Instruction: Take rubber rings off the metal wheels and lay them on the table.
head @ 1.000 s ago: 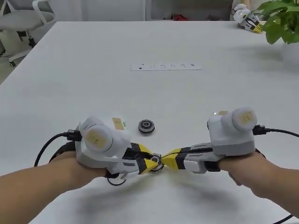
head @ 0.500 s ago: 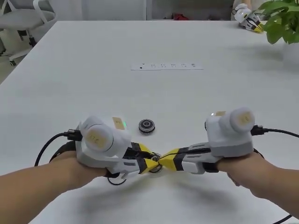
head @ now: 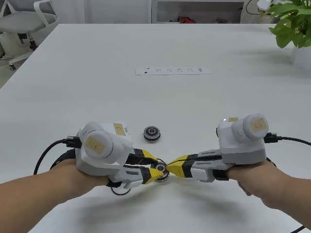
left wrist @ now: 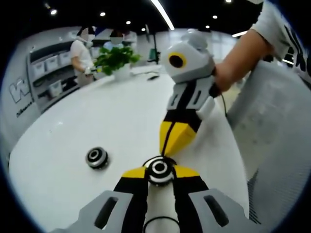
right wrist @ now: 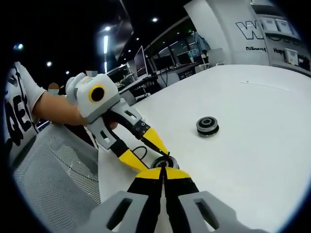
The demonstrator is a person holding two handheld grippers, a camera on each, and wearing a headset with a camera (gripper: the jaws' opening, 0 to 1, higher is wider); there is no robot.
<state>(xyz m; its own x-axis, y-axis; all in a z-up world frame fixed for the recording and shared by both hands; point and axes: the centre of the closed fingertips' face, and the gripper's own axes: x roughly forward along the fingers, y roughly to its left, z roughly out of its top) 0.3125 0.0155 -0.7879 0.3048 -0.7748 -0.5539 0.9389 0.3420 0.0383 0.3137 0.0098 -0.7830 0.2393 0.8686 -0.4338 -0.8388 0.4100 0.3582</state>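
Two wheels are on the table (head: pixel 204 107). One wheel (head: pixel 162 171) sits at the near edge, between the tips of both grippers. The second wheel (head: pixel 152 133) lies free just beyond it, apart from both.

The left gripper (head: pixel 156 173) has its jaws clamped on the near wheel, one yellow tip on each side; its own view looks straight onto the wheel's face. The right gripper (head: pixel 171 169) has its jaws pressed together, their tips meeting the wheel's rim from the other side. Whether they nip a ring there cannot be told.

The two grippers lie low and nearly flat over the table, pointing at each other. One hand wraps each from behind, and the forearms come in from the lower corners.

The head view shows a thin black loop (head: pixel 118 189) on the table under the left gripper; ring or cable, I cannot tell. Farther back are one power strip (head: pixel 173 71), one plant (head: pixel 291 24) and one chair (head: pixel 24 22). The left gripper view adds two people (left wrist: pixel 83 48) standing by shelves. The right gripper view shows a mesh chair back (right wrist: pixel 53 179).
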